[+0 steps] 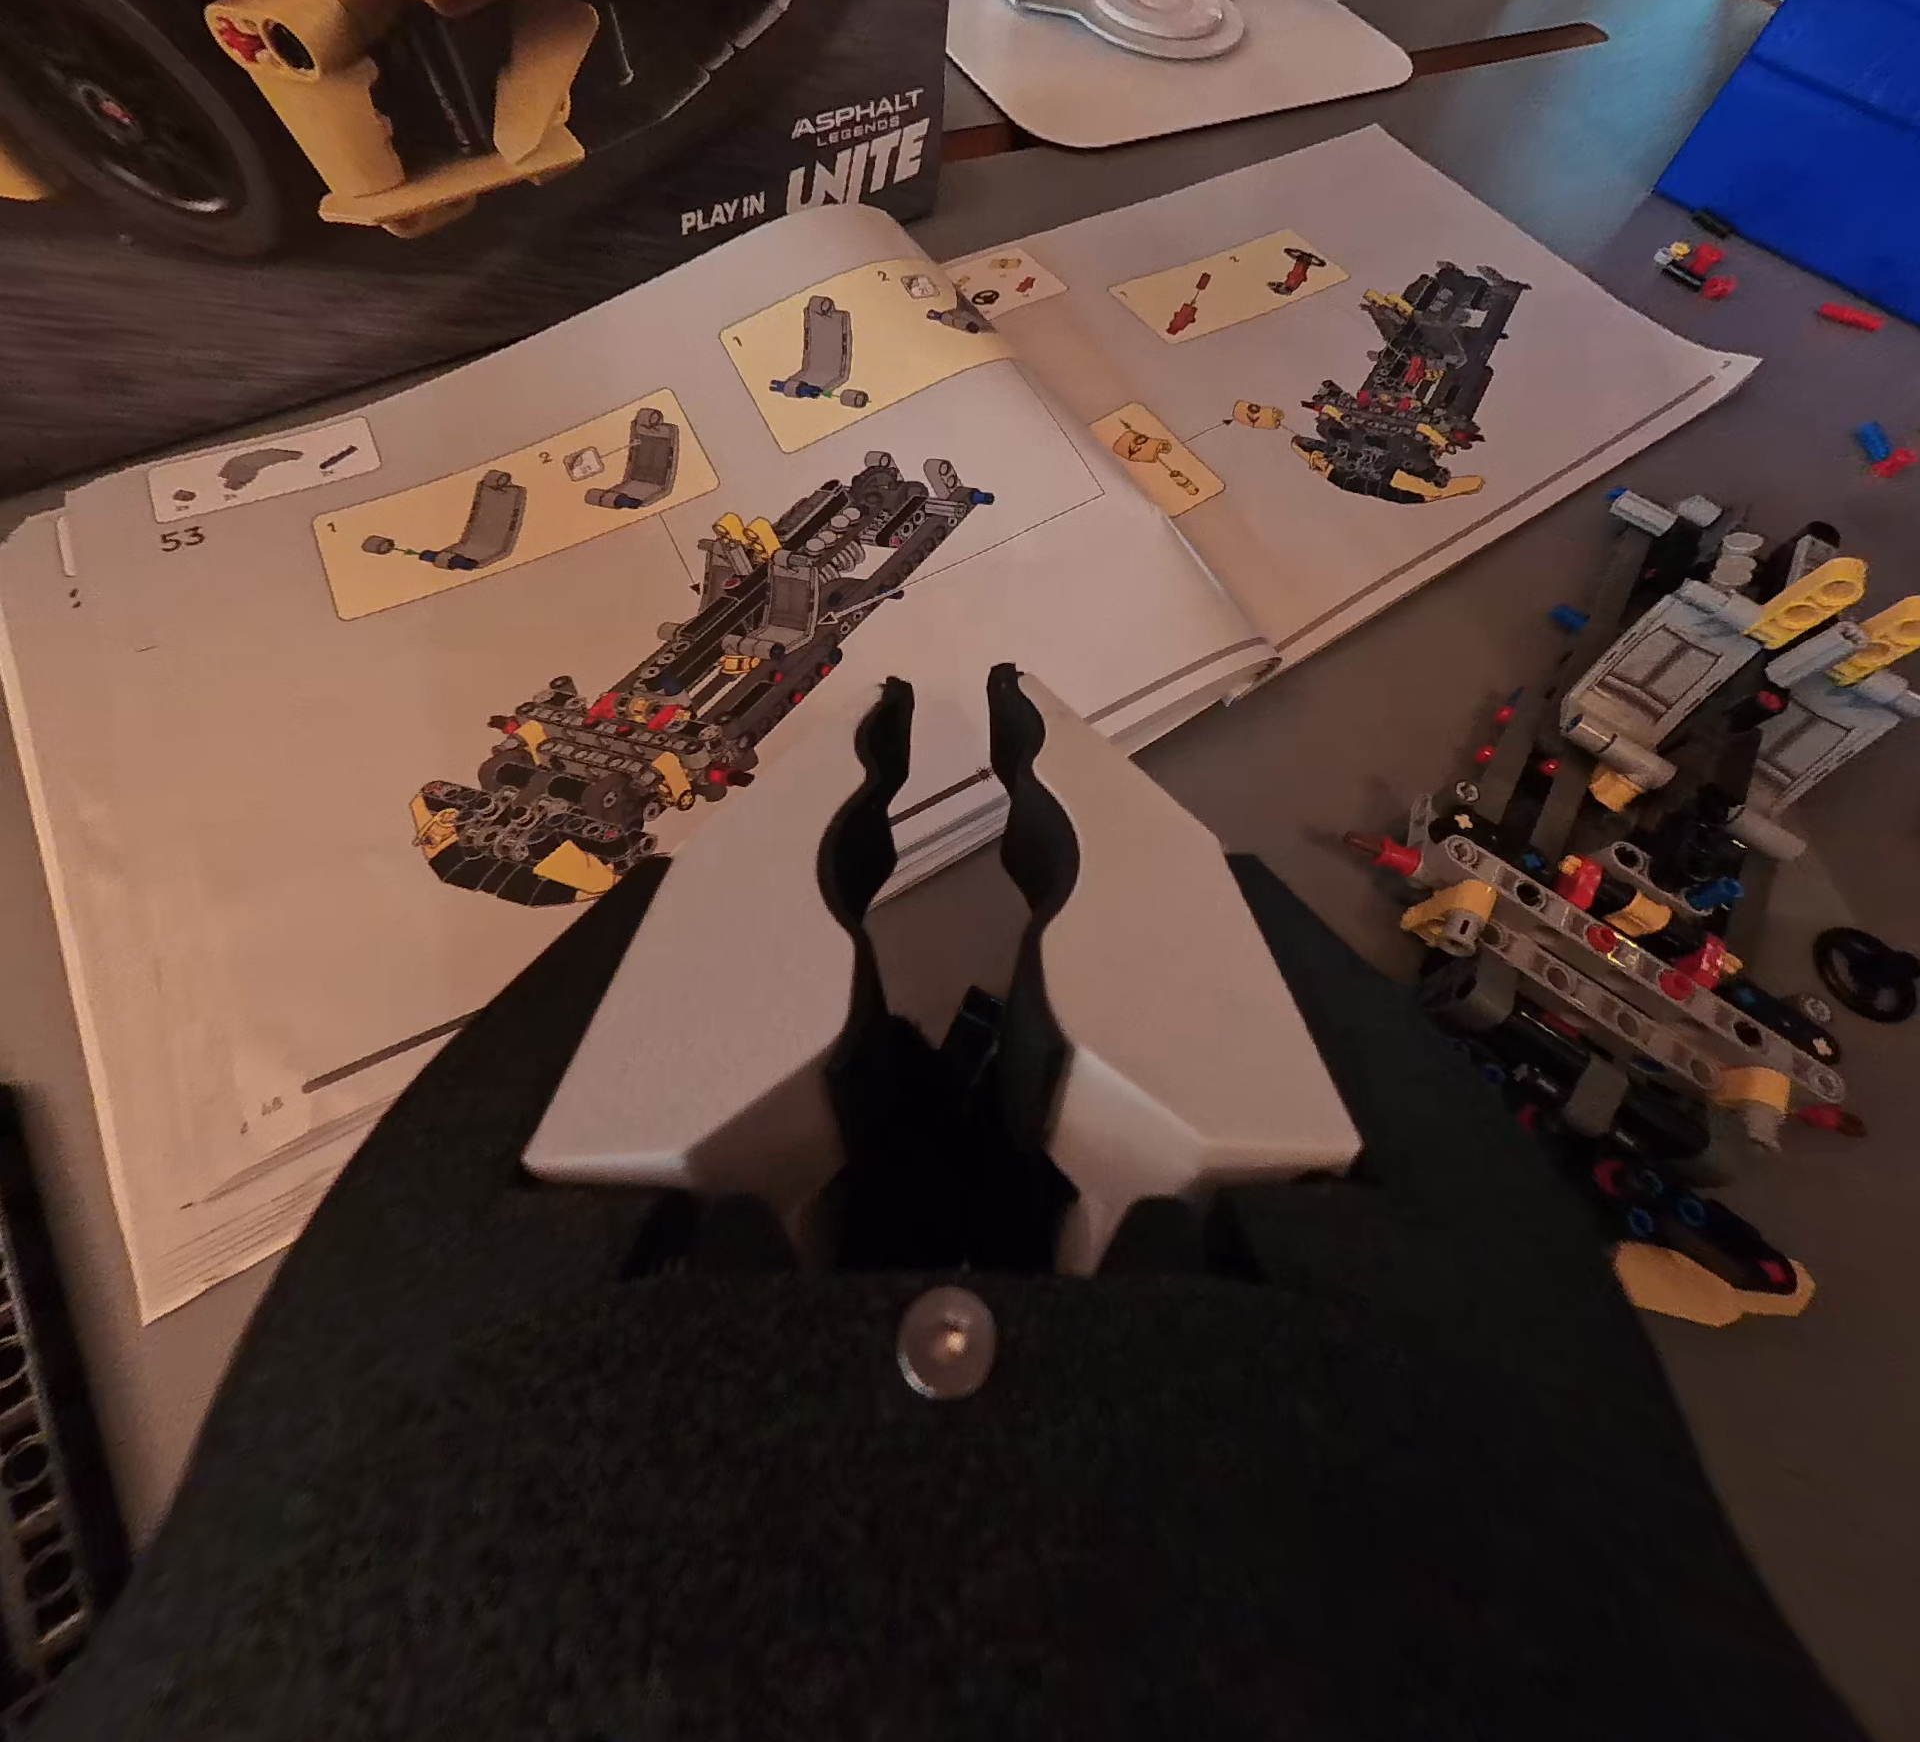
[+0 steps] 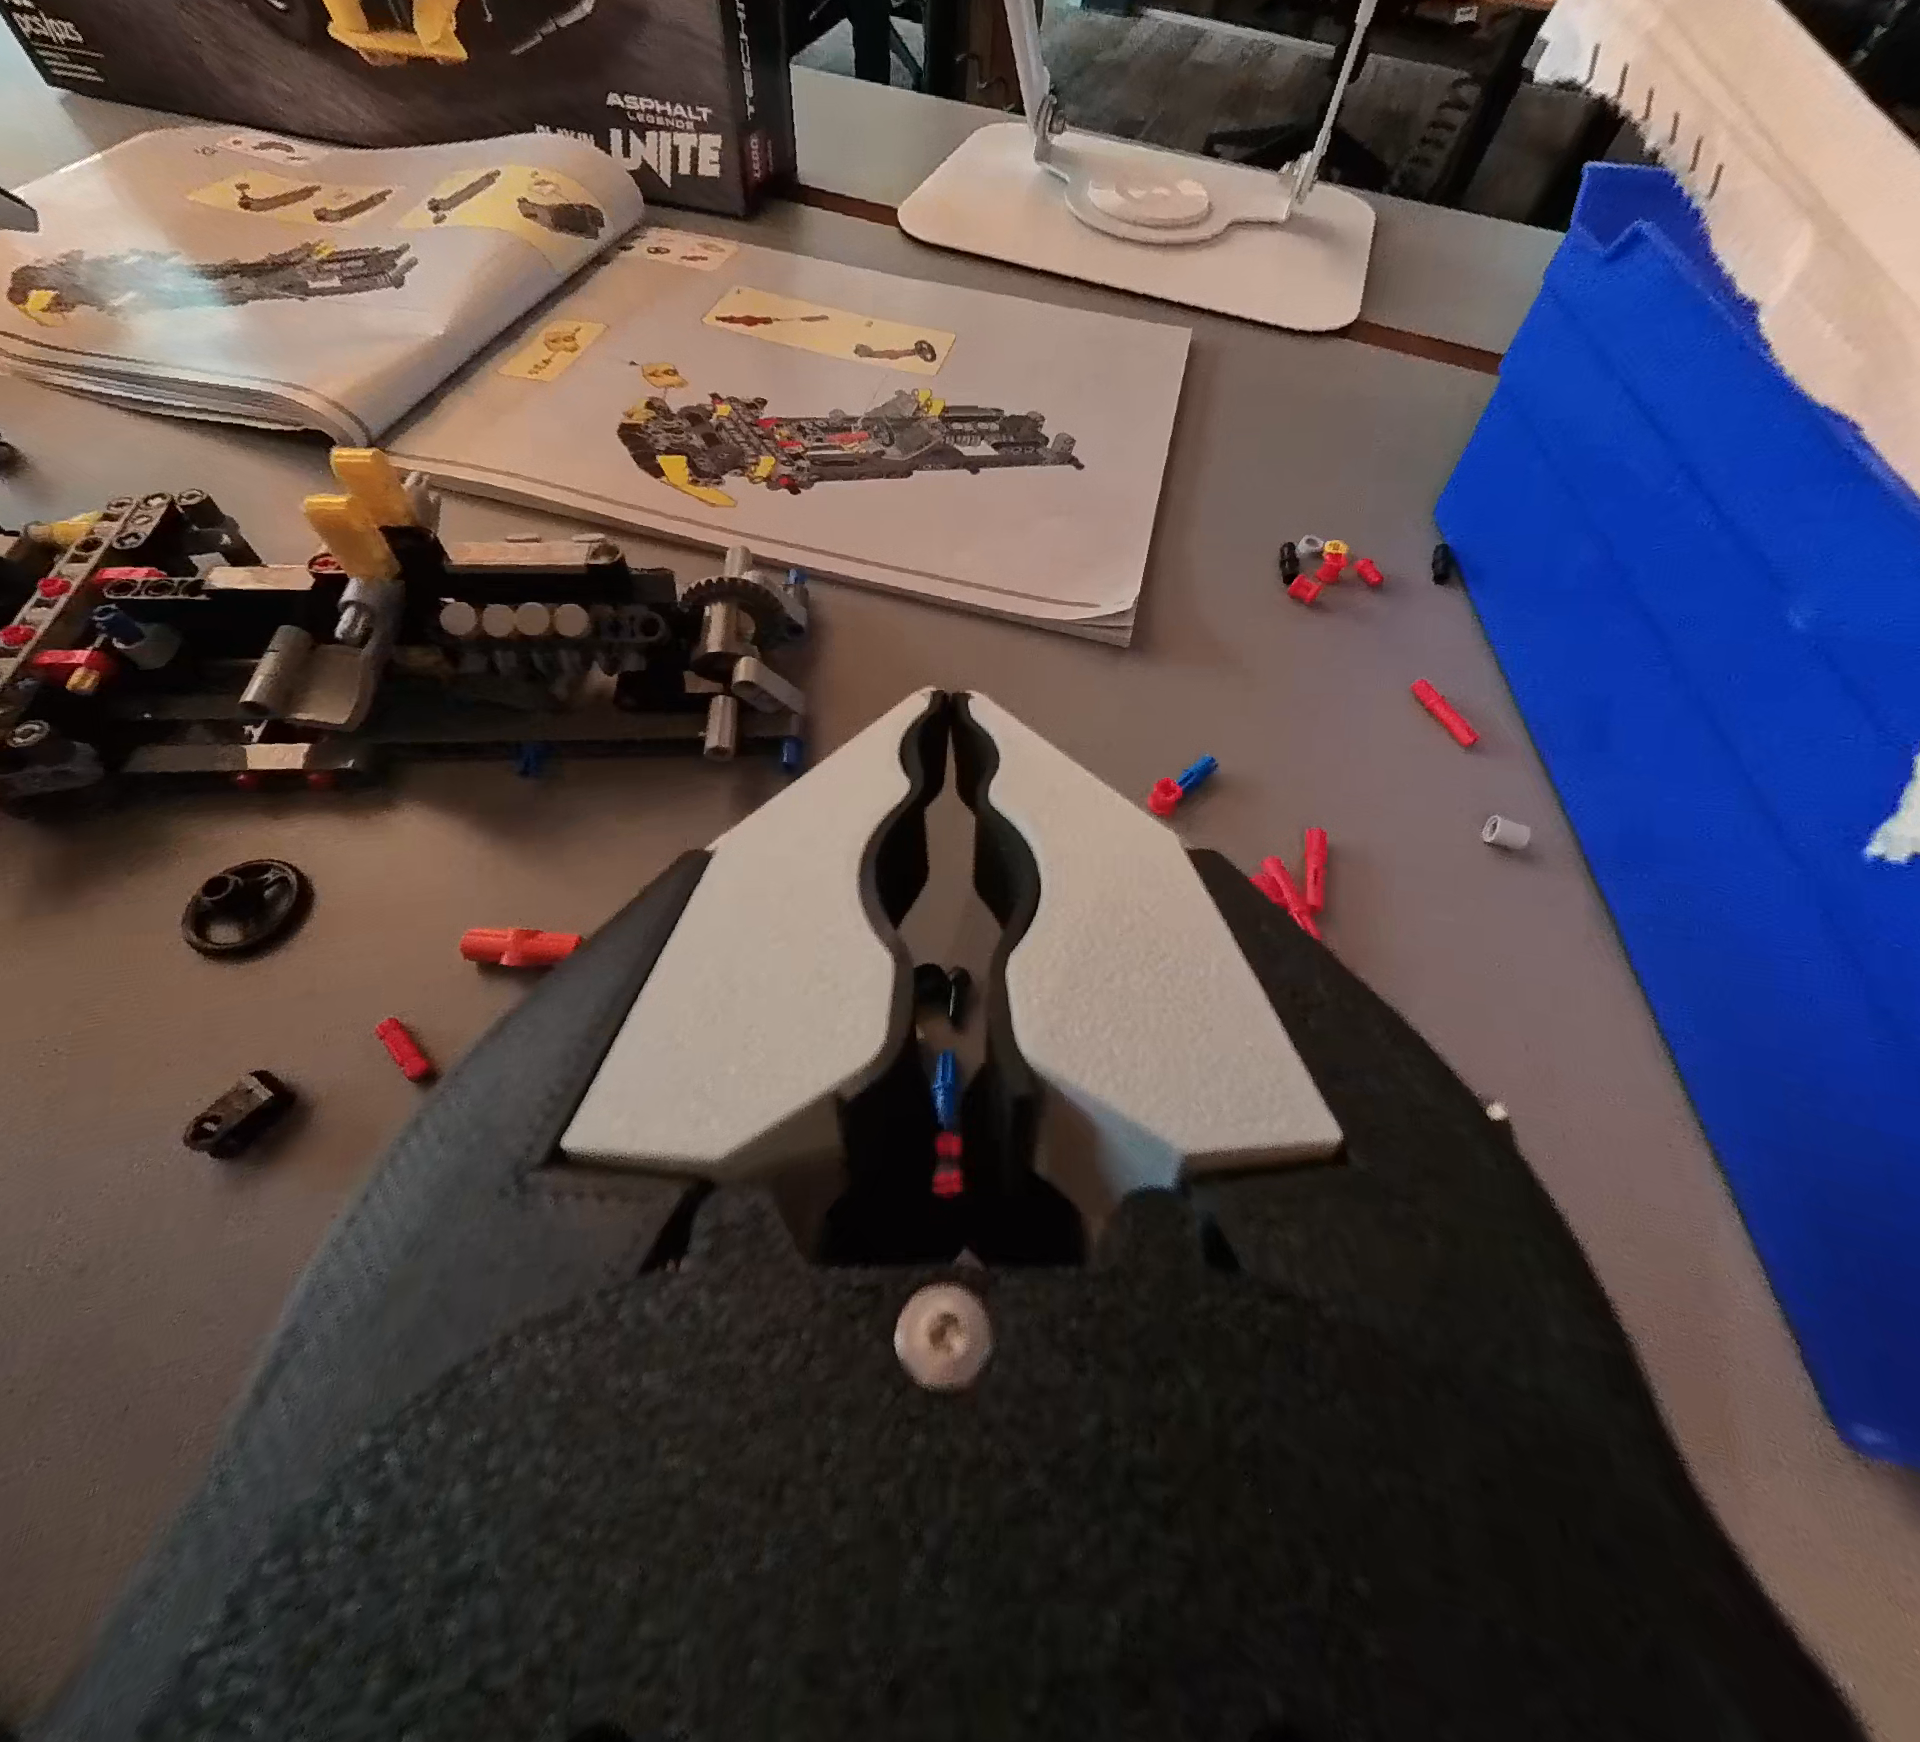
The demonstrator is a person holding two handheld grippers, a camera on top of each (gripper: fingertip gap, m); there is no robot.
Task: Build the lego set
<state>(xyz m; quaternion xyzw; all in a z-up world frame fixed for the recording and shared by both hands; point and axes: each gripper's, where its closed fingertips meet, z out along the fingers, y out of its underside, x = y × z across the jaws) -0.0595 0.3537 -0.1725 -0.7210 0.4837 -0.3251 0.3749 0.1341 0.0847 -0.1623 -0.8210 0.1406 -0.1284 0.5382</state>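
The half-built lego car chassis (image 1: 1621, 861), black and grey with yellow and red parts, lies on the grey table to the right of my left gripper (image 1: 951, 690). That gripper hovers over the lower edge of the open instruction booklet (image 1: 623, 653), its jaws open with nothing between the tips. In the right wrist view the chassis (image 2: 364, 643) lies to the left of my right gripper (image 2: 948, 700), just ahead of it. Its fingertips touch each other and nothing shows between them. Loose pins lie around it: a blue-and-red one (image 2: 1182, 783) and red ones (image 2: 1294, 877).
The set's box (image 1: 416, 82) stands behind the booklet. A white stand (image 2: 1143, 238) is at the back, and a blue bin (image 2: 1714, 653) walls the right side. A black steering wheel (image 2: 246, 906), a red axle (image 2: 516, 945) and a black connector (image 2: 239, 1110) lie front left. There is about 35 cm between the tips of the two grippers.
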